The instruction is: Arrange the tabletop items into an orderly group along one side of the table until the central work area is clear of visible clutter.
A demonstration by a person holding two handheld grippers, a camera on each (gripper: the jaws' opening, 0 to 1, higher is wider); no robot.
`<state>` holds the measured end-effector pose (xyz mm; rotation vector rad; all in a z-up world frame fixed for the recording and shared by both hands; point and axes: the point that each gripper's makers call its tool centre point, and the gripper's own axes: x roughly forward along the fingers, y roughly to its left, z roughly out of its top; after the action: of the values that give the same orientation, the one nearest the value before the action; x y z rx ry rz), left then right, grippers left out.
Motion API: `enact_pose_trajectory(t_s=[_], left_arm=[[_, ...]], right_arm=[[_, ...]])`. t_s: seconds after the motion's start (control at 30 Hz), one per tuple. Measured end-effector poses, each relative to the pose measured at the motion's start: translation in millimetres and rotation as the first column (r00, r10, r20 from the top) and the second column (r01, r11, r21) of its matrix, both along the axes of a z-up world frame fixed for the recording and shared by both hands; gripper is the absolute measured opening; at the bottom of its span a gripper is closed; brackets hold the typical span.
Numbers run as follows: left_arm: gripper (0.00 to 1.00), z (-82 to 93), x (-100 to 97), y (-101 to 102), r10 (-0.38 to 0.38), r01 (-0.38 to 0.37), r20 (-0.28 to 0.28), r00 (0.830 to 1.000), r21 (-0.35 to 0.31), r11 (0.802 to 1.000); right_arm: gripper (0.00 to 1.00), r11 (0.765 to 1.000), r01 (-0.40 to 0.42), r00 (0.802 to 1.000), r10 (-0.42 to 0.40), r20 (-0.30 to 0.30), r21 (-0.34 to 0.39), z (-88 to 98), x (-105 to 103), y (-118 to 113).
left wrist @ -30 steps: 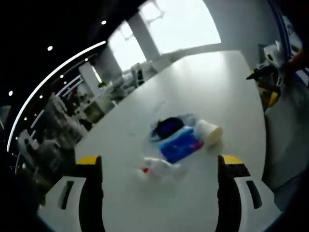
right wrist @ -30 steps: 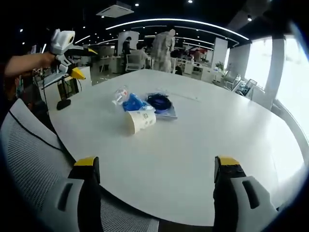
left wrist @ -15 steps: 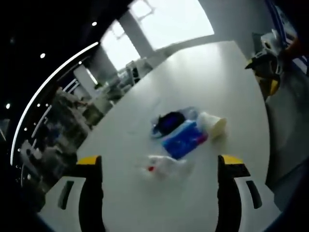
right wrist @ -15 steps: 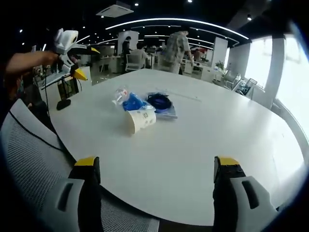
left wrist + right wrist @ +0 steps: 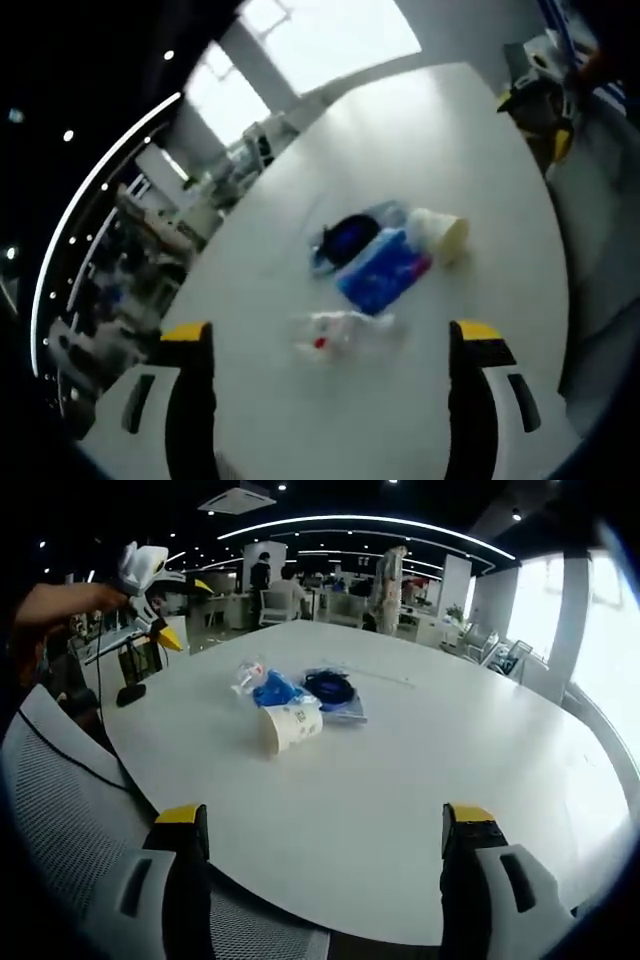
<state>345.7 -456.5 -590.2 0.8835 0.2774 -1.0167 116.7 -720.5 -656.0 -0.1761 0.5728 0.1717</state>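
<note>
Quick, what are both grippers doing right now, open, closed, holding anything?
Left gripper: open, holding nothing, above the round white table.
Right gripper: open, holding nothing, at the table's near edge.

The table [image 5: 420, 750] was plain white. On it, the paper cup [image 5: 292, 726] was off-white with small dark print, and beside it the packet [image 5: 382, 272] was bright blue with a pink end. Next to the packet lay a dark navy coil [image 5: 350, 238] on a pale blue sheet. The crumpled wrapper [image 5: 342, 328] was clear with a red spot. The chair [image 5: 75, 810] by the table had grey mesh.
</note>
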Motion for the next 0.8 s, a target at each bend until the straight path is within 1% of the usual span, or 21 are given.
enact_pose_trajectory(t_s=[0.17, 0.27, 0.37, 0.47, 0.6, 0.67, 0.7, 0.8], left_arm=[[0.9, -2.2, 3.8, -2, -0.022, 0.022, 0.01, 1.0, 0.013, 1.0], [0.9, -8.1, 5.6, -4, -0.046, 0.045, 0.003, 0.999, 0.042, 0.998], [0.9, -11.4, 8.4, -5, -0.069, 0.067, 0.021, 0.997, 0.075, 0.995], [0.89, -16.6, 11.2, -7, -0.104, 0.1, 0.026, 0.994, 0.118, 0.988], [0.88, -18.5, 14.0, -12, -0.132, 0.127, 0.024, 0.991, 0.13, 0.983], [0.87, -19.9, 16.4, -14, -0.155, 0.149, 0.033, 0.987, 0.146, 0.978], [0.86, -22.1, 17.3, -15, -0.178, 0.169, 0.038, 0.983, 0.17, 0.971], [0.85, -25.0, 20.1, -19, -0.205, 0.194, 0.042, 0.978, 0.188, 0.963]], right_arm=[[0.97, 1.0, 0.005, 1.0, -0.005, -0.001, 0.001, -0.2, 0, -1], [0.97, 1.0, 0.005, 1.0, -0.005, -0.001, 0.002, -0.3, 0, -1], [0.97, 1.0, 0.006, 1.0, -0.006, -0.003, 0.005, -0.5, -1, -1], [0.97, 1.0, 0.01, 1.0, -0.01, -0.001, 0.013, -0.1, 0, -1], [0.96, 1.0, 0.004, 1.0, -0.004, -0.006, 0.011, -1.0, 0, 0], [0.96, 1.0, 0.007, 1.0, -0.007, -0.006, 0.012, -0.9, 0, 0], [0.96, 1.0, 0.009, 1.0, -0.009, -0.008, 0.011, -1.1, 0, 0], [0.96, 1.0, 0.012, 1.0, -0.012, -0.008, 0.011, -1.4, 0, -1]])
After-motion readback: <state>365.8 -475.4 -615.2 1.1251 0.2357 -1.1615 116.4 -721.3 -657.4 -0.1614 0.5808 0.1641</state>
